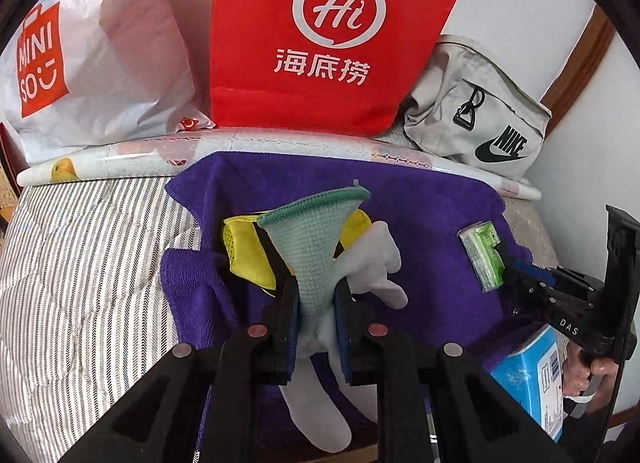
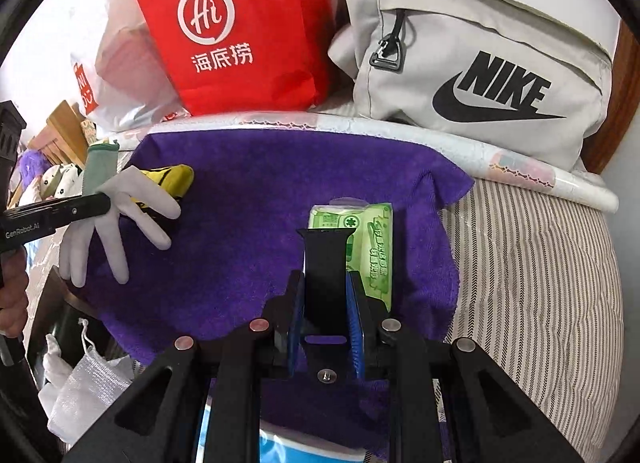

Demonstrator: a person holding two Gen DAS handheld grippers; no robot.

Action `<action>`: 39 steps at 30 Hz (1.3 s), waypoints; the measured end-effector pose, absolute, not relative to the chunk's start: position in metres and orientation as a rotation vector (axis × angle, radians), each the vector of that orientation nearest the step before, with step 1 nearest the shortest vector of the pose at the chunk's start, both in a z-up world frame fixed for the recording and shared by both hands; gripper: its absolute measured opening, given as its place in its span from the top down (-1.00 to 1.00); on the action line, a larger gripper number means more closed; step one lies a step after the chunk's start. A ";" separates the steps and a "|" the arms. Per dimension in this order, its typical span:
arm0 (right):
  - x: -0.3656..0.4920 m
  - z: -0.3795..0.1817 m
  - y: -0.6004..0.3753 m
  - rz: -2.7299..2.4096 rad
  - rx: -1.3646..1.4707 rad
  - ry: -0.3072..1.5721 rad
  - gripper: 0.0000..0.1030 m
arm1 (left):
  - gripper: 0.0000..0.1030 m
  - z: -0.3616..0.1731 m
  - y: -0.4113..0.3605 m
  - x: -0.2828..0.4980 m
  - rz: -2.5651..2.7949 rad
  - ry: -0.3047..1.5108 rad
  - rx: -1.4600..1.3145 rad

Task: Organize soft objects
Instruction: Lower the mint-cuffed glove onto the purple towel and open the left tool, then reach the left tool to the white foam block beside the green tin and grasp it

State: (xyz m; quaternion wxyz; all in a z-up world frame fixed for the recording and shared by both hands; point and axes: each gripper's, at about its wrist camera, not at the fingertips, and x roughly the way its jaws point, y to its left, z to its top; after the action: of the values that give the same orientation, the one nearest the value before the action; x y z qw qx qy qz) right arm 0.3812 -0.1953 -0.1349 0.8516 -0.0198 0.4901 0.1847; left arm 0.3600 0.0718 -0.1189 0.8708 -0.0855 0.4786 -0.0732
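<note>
My left gripper (image 1: 316, 303) is clamped on a white knit glove (image 1: 320, 263) by its green cuff, at frame centre of the left wrist view; fingers dangle free above the purple towel (image 1: 420, 215). A yellow cloth (image 1: 244, 259) lies on the towel just behind the glove.

My right gripper (image 2: 326, 295) pinches a black strap (image 2: 326, 271), a watch band by the look, lower centre of the right view, above a green tissue pack (image 2: 376, 239) lying on the towel.

Step in hand, I judge: both pieces lifted, sorting onto the towel under way. Next move calls for lowering the glove flat beside the yellow cloth, then releasing. The floppy fingers could fold under. Red Haidilao bag (image 1: 332, 35) and grey Nike bag (image 2: 480, 63) sit along the top, untouched.
</note>
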 end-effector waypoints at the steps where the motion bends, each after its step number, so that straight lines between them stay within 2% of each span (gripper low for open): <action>1: 0.382 -0.135 -0.197 0.382 -0.035 1.032 0.58 | 0.58 -0.120 0.072 0.361 -0.149 1.007 -0.180; 3: 0.383 -0.134 -0.200 0.384 -0.020 1.025 0.47 | 0.34 -0.120 0.074 0.362 -0.144 1.011 -0.177; 4: 0.382 -0.133 -0.202 0.382 -0.014 1.018 0.27 | 0.27 -0.120 0.074 0.362 -0.141 1.007 -0.174; 6: 0.379 -0.128 -0.206 0.371 -0.006 0.992 -0.01 | 0.02 -0.117 0.076 0.360 -0.136 0.995 -0.165; 9: 0.371 -0.118 -0.209 0.371 -0.003 0.969 -0.03 | -0.17 -0.111 0.075 0.355 -0.128 0.983 -0.144; 12: 0.358 -0.106 -0.212 0.364 -0.003 0.951 -0.03 | -0.26 -0.105 0.075 0.347 -0.108 0.975 -0.129; 24: 0.261 -0.052 -0.224 0.417 0.005 0.840 -0.05 | -0.28 -0.075 0.083 0.291 -0.020 0.946 -0.101; 33: 0.185 -0.051 -0.228 0.426 -0.009 0.848 -0.05 | -0.28 -0.057 0.074 0.227 -0.047 0.897 -0.140; 39: 0.139 -0.055 -0.228 0.455 -0.013 0.848 0.04 | -0.28 -0.056 0.064 0.183 -0.105 0.880 -0.179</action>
State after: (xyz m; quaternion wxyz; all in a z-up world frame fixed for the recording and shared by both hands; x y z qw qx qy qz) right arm 0.1391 -0.2279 -0.0549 0.8866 -0.0063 0.4076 0.2186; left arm 0.1828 0.0644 -0.0562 0.8997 -0.0863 0.4250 -0.0505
